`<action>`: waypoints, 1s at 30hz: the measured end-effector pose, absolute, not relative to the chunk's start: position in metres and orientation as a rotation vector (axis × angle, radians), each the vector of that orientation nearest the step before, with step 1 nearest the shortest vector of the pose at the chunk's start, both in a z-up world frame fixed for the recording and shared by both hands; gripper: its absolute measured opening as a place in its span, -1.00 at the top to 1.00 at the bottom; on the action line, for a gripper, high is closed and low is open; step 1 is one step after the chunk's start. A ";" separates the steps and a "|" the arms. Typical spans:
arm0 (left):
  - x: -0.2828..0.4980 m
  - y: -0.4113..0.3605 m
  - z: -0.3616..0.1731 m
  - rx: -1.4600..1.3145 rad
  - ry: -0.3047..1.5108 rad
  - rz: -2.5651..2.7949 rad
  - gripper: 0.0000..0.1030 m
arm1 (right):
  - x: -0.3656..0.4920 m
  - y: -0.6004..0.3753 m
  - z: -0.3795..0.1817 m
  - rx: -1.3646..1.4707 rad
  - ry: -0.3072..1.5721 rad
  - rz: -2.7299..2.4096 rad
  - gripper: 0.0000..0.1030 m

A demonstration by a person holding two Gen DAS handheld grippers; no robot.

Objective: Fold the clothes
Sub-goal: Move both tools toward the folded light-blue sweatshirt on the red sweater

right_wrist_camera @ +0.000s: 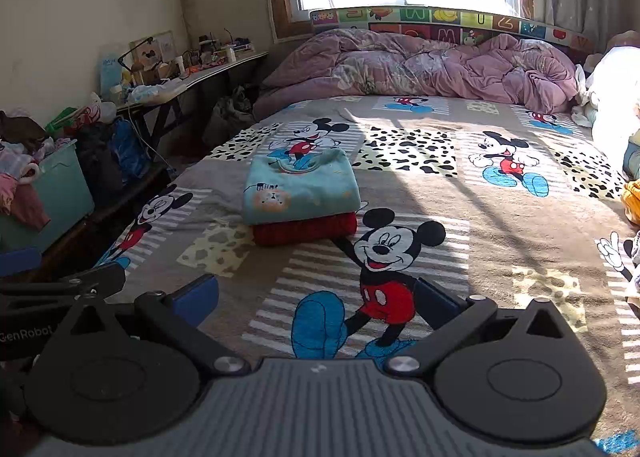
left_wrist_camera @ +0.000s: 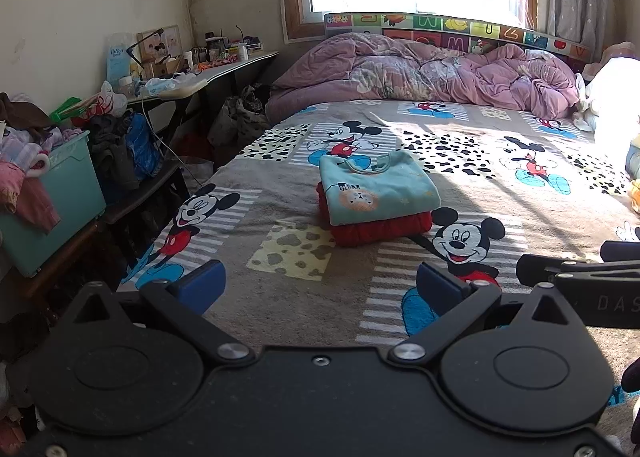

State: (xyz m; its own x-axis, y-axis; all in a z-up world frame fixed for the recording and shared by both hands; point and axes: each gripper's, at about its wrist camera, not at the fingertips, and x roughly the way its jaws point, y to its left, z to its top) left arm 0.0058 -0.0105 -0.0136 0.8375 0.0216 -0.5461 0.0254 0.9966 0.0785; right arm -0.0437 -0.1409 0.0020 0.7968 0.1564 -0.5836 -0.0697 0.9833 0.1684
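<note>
Sunlit from a wide window, the bed with a grey Mickey Mouse print blanket [left_wrist_camera: 280,185] fills most of both views, its near half lying flat and bare around the clothes, while a crumpled mauve quilt [left_wrist_camera: 420,69] is heaped along the far end. At the bed's left edge stands a teal plastic storage bin [left_wrist_camera: 68,193] overfilled with loose pink and pale garments that spill over its rim; behind it a long cluttered desk [left_wrist_camera: 224,67] runs along the wall. Near the blanket's middle sits the stack: a folded light blue sweatshirt with a lion print [left_wrist_camera: 376,185] resting squarely on a folded red knitted sweater [left_wrist_camera: 380,231]. Both tools hover short of the stack, touching nothing: the left claw [left_wrist_camera: 320,287] has its blue pads spread apart, and the right claw [right_wrist_camera: 316,301] is likewise spread wide and empty.
</note>
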 end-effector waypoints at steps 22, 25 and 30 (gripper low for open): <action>0.018 -0.011 -0.020 0.044 0.617 -0.015 -0.99 | -0.036 -0.143 0.000 0.163 0.635 0.124 -0.99; 0.022 -0.014 -0.022 0.050 0.627 -0.012 -0.99 | -0.034 -0.147 -0.002 0.174 0.637 0.126 -0.99; 0.034 -0.015 -0.024 0.021 0.661 -0.014 -0.99 | -0.024 -0.153 -0.010 0.194 0.644 0.138 -0.99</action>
State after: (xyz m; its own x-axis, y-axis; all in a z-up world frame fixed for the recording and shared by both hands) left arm 0.0341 -0.0146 -0.0239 0.7893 -0.0065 -0.6140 0.0200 0.9997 0.0150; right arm -0.0236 -0.1532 -0.0103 0.7917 0.1874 -0.5815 -0.0673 0.9727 0.2219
